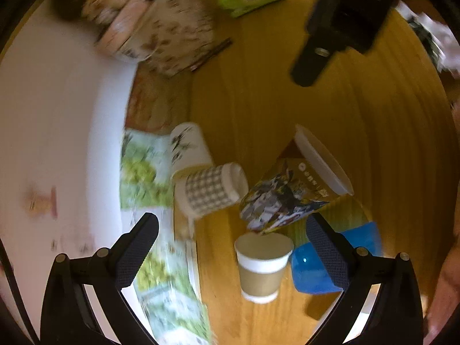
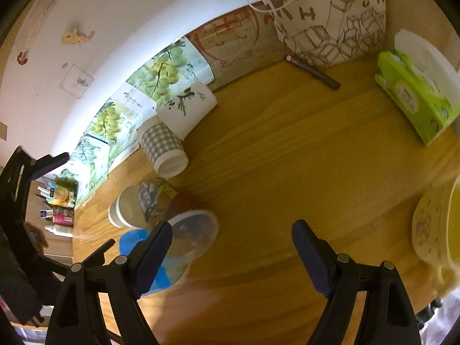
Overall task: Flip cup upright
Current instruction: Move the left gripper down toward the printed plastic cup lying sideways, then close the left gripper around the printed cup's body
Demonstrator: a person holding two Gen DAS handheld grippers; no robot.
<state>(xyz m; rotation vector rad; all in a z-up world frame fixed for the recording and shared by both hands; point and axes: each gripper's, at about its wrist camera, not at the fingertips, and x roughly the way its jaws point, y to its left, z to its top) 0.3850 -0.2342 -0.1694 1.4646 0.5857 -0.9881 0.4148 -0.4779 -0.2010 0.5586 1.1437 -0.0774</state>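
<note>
A checkered paper cup (image 1: 211,191) lies on its side on the wooden table; it also shows in the right wrist view (image 2: 164,151). A white cup with an ink-plant print (image 1: 188,146) lies beside it, seen also in the right wrist view (image 2: 187,109). A brown-sleeved paper cup (image 1: 261,264) stands upright, mouth up, near my left gripper (image 1: 233,233), which is open and empty above the table. My right gripper (image 2: 231,238) is open and empty over bare wood. The right gripper's body (image 1: 342,20) shows at the top of the left wrist view.
A printed tub with a clear lid (image 1: 296,189) lies tilted over a blue container (image 1: 336,261). A green tissue box (image 2: 417,95), a patterned pouch (image 2: 330,20), a pen (image 2: 313,72) and grape-print boxes (image 2: 161,69) line the wall. A yellow-lined bowl (image 2: 434,224) sits at the right.
</note>
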